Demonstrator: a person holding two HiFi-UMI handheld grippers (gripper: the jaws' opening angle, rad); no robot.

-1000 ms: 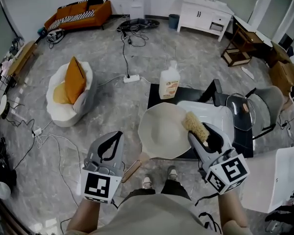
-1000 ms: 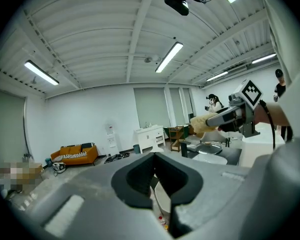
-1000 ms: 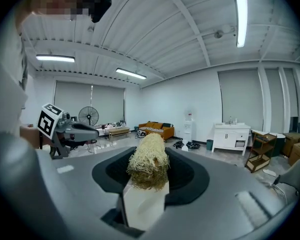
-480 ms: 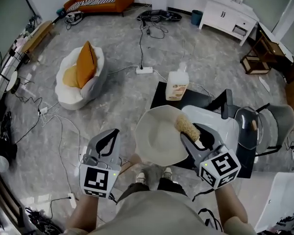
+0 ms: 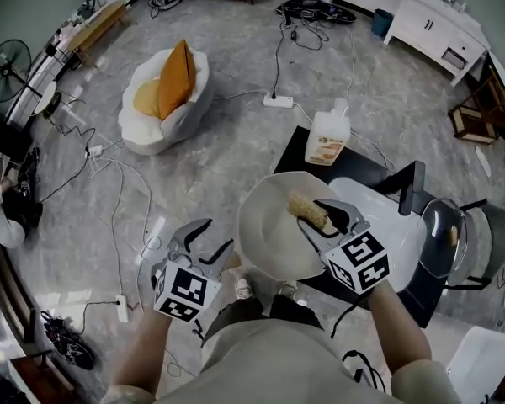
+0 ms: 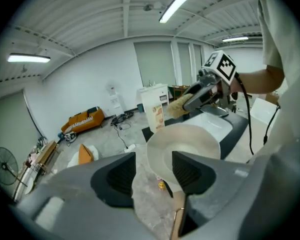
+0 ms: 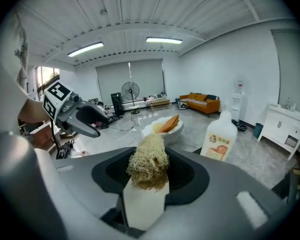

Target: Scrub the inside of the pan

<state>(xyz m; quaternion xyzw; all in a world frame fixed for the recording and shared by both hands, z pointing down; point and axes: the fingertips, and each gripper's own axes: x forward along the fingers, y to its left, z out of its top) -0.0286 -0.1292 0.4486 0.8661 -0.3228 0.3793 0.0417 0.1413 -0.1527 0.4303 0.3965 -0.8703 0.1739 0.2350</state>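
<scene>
Floor (image 5: 227,171): grey marbled tile, filling most of the head view.
Floor, upper left: white beanbag (image 5: 151,116) holding an orange cushion (image 5: 176,78); a fan (image 5: 3,69) at the left edge.
Floor, top centre: white power strip (image 5: 278,101); cables (image 5: 118,194) trail down the left side.
Table (image 5: 295,152): low, black, right of centre.
On the table: bottle (image 5: 329,139) at the far corner; white basin (image 5: 380,202) in the middle; pan (image 5: 273,225) at the left edge, handle jutting over the floor.

Head view, layout. Pan (image 5: 273,225) is sitting at L end of table (image 5: 293,147), handle (image 5: 229,264) pointing off near-L edge; scrubber (image 5: 307,211) is hanging over pan's R half; bottle (image 5: 328,139) is standing behind pan; basin (image 5: 404,225) is lying just R of pan, w/ lid (image 5: 443,236) and pot (image 5: 497,234) farther R; beanbag (image 5: 164,112), cushion (image 5: 177,78) on it, is resting on floor (image 5: 219,158), far L.
</scene>
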